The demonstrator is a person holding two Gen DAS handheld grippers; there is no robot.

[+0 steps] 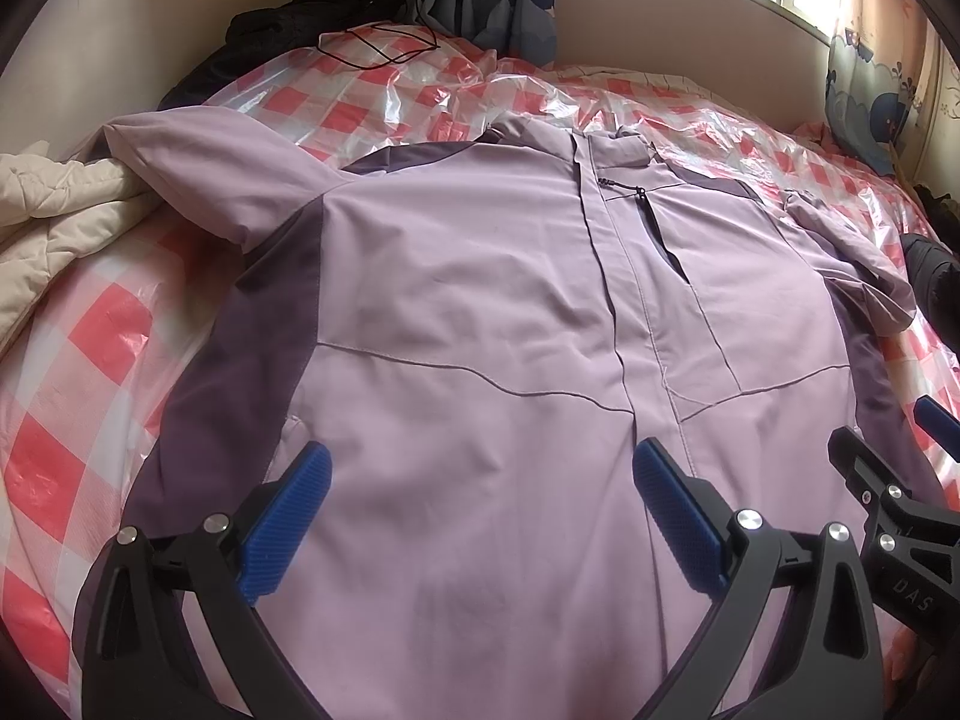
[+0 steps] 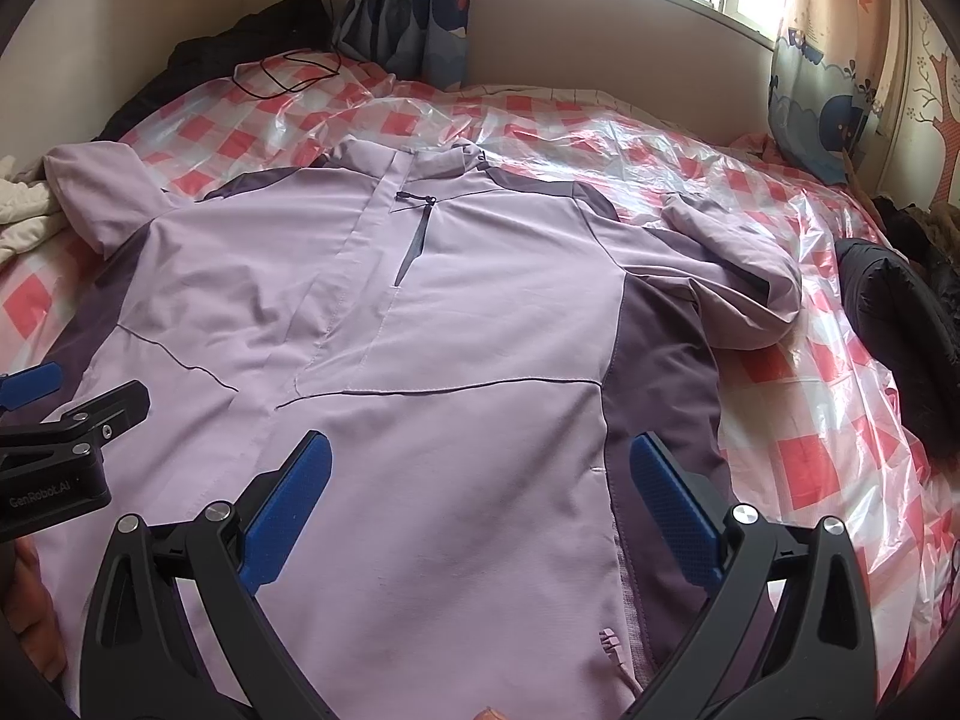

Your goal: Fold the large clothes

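A large lilac jacket (image 1: 468, 312) with dark purple side panels lies front up and zipped on the bed; it fills the right wrist view too (image 2: 456, 330). Its left sleeve (image 1: 204, 174) points up and left, its right sleeve (image 2: 738, 264) is bent back beside the body. My left gripper (image 1: 480, 480) is open and empty above the jacket's lower left front. My right gripper (image 2: 480, 474) is open and empty above the lower right front, near the dark side panel (image 2: 660, 372). Each gripper shows at the edge of the other's view.
The bed has a red and white checked cover under clear plastic sheet (image 2: 780, 180). A cream quilt (image 1: 54, 210) lies at the left. Dark clothes lie at the far left corner (image 1: 312, 6) and right edge (image 2: 900, 312). A black cable (image 2: 288, 69), curtains and a window are behind.
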